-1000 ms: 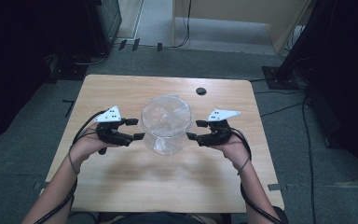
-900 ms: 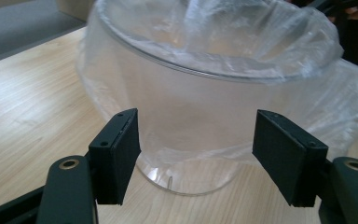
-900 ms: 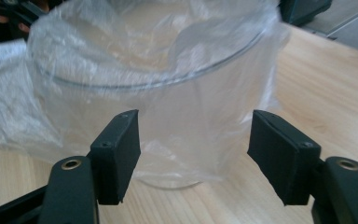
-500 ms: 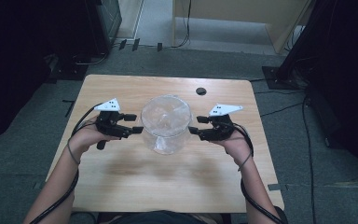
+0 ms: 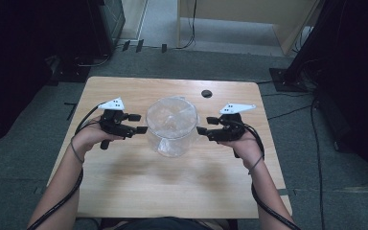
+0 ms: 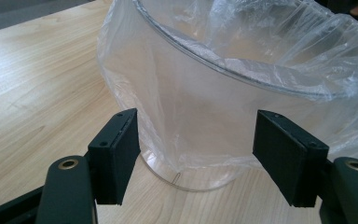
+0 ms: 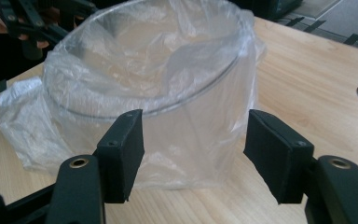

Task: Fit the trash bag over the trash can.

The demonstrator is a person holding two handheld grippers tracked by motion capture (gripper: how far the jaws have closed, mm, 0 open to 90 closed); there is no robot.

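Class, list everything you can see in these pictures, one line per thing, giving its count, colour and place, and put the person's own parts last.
Container: one, clear, standing at the middle of the table between the two grippers.
Plastic bag: one, clear and crinkled, lining the container and folded down over its rim.
Table: one, light wood, in the centre of the room.
Round hole: one, dark, in the tabletop near its far edge.
Floor: grey, around the table, with black cables lying on it.
Left gripper: one, black with a white plate on top, left of the container, jaws open.
Right gripper: one, black with a white plate, right of the container, jaws open, just been moving.
Forearms: two, coming in from the bottom edge.
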